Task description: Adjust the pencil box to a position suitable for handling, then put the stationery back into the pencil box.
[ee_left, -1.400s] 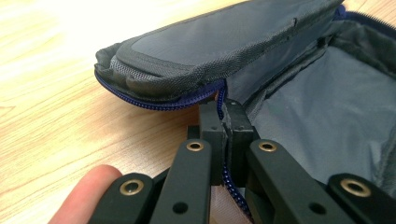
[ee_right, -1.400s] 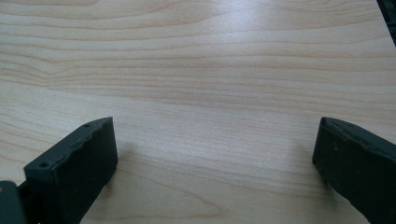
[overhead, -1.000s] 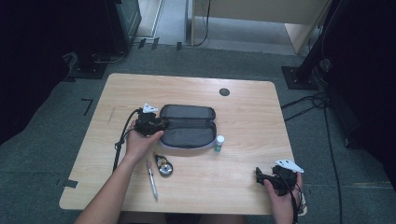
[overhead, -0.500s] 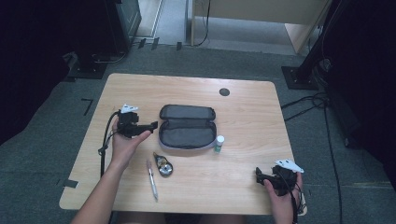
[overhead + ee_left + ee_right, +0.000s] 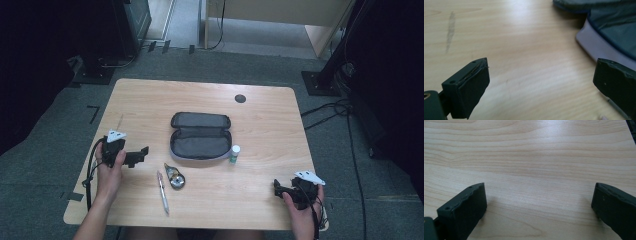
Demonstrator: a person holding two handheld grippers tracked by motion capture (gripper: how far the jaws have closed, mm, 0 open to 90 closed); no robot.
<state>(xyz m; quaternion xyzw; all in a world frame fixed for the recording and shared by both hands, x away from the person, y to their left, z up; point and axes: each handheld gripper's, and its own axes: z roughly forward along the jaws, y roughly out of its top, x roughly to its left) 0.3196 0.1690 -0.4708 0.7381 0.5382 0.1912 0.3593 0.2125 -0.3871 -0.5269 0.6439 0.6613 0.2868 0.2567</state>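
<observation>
A grey pencil case (image 5: pixel 200 135) lies unzipped and spread open in the middle of the table; its pale rim and dark lining (image 5: pixel 609 32) fill the upper right of the left gripper view. My left gripper (image 5: pixel 144 151) rests on the table to the case's left, jaws wide apart with bare wood between them (image 5: pixel 539 82). My right gripper (image 5: pixel 276 187) sits at the front right corner, also open, with empty tabletop between its pads (image 5: pixel 539 205). A pen (image 5: pixel 163 191), a small round metal item (image 5: pixel 175 177) and a small white bottle with a green band (image 5: pixel 234 153) lie in front of the case.
A dark round grommet (image 5: pixel 240 98) sits near the table's far edge. Cables trail from both grippers over the table's front and left edges. Dark stands and a carpeted floor surround the wooden table (image 5: pixel 270 125).
My left gripper has pulled away from the case's left end, moving left and toward the front of the table, and now rests apart from it. The right gripper has stayed put.
</observation>
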